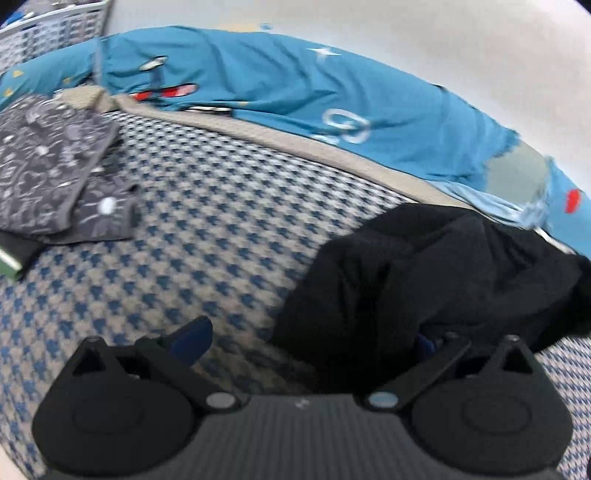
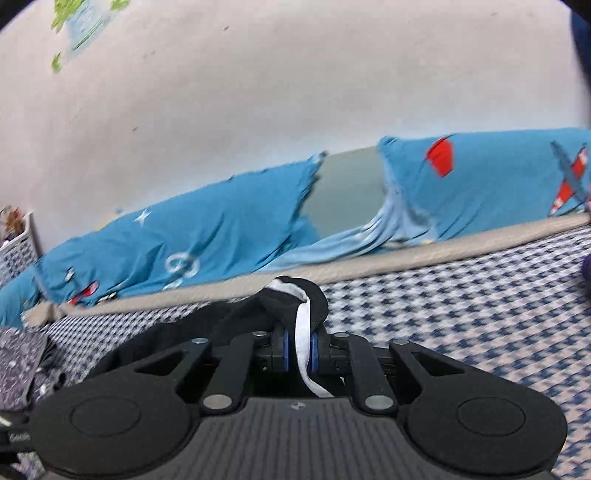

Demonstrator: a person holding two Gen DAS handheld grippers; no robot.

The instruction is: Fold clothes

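A black garment (image 1: 443,277) lies crumpled on the blue-and-beige checked bedcover (image 1: 203,221), to the right in the left wrist view. My left gripper (image 1: 310,343) is open at its near edge. Its left fingertip (image 1: 192,338) is over bare cover, while the right one is partly hidden under a black fold. In the right wrist view my right gripper (image 2: 300,350) is shut on a bunched part of the black garment (image 2: 295,299). A white band (image 2: 303,332) of it is pinched between the blue pads, and the cloth is lifted off the cover.
A folded grey patterned garment (image 1: 48,166) lies at the left on a dark, green-edged item (image 1: 11,258). Blue printed bedding (image 1: 295,92) runs along the wall behind. A white lattice basket (image 1: 48,33) stands at the far left.
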